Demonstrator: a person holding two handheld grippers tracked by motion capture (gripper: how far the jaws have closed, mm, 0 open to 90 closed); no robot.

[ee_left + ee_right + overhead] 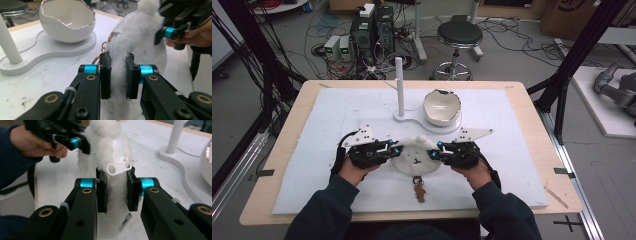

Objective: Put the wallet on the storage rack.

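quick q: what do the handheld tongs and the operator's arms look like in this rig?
Both the left tongs and the right tongs are black, with flat black jaw pads, cyan-blue collars behind the pads, brass-coloured pivot bushings and white zip ties on the links. Each carries a grey three-cornered plate on top and trails a black cable. The person wears dark navy sleeves.
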